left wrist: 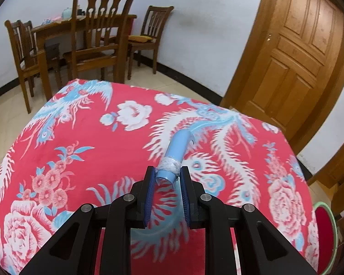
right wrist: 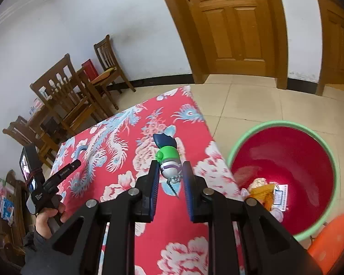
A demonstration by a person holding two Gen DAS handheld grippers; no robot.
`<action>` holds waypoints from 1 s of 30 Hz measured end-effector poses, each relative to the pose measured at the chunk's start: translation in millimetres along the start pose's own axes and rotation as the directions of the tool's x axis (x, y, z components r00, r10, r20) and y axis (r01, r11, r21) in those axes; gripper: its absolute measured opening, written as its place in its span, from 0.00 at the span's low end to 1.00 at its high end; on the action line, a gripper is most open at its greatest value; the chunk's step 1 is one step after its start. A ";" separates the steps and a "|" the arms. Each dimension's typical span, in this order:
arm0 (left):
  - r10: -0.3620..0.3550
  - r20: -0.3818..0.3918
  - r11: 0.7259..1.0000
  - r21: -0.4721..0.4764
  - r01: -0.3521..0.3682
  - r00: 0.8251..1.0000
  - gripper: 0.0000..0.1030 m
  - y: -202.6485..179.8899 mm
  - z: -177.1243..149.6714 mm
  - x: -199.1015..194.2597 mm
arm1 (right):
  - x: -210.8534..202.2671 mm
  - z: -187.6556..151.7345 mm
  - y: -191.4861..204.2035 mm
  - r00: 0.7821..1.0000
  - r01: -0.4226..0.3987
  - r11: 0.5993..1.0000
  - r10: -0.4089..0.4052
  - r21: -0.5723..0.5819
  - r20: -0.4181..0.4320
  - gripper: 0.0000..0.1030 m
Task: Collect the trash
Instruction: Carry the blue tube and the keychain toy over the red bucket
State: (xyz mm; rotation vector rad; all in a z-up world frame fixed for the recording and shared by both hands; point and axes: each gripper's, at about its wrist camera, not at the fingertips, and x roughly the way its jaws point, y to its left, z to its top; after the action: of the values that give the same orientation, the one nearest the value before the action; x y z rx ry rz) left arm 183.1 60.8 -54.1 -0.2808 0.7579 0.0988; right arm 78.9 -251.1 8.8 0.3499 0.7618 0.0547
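A curved light-blue plastic tube point(left wrist: 177, 150) with a white tape band lies on the red flowered tablecloth point(left wrist: 117, 151). My left gripper point(left wrist: 167, 171) has its near end between the blue pads, jaws close around it. In the right wrist view, my right gripper point(right wrist: 171, 167) is shut on a small toy figure point(right wrist: 168, 158) with a green body, grey end and dark-blue tip, held above the cloth point(right wrist: 117, 183). The tube point(right wrist: 80, 149) and my left gripper point(right wrist: 74, 163) also show at the left there.
A red basin with a green rim point(right wrist: 284, 160) stands on the tiled floor right of the table, holding orange and paper scraps point(right wrist: 267, 191). An orange stool point(right wrist: 334, 238) is beside it. Wooden chairs and a dining table point(left wrist: 84, 34) stand behind; wooden doors point(left wrist: 293, 45) are at the right.
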 end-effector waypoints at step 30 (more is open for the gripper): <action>-0.364 -0.067 0.896 0.248 0.369 0.929 0.21 -151.0 -38.4 -93.0 | -57.6 -28.7 -95.4 0.995 0.072 0.978 -0.085 0.196 0.058 0.22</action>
State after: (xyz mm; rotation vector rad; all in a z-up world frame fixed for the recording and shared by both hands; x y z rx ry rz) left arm 118.8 -93.7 16.0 -0.1734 0.7158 -0.3600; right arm 10.1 -342.6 -3.5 0.5039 0.7159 -0.1055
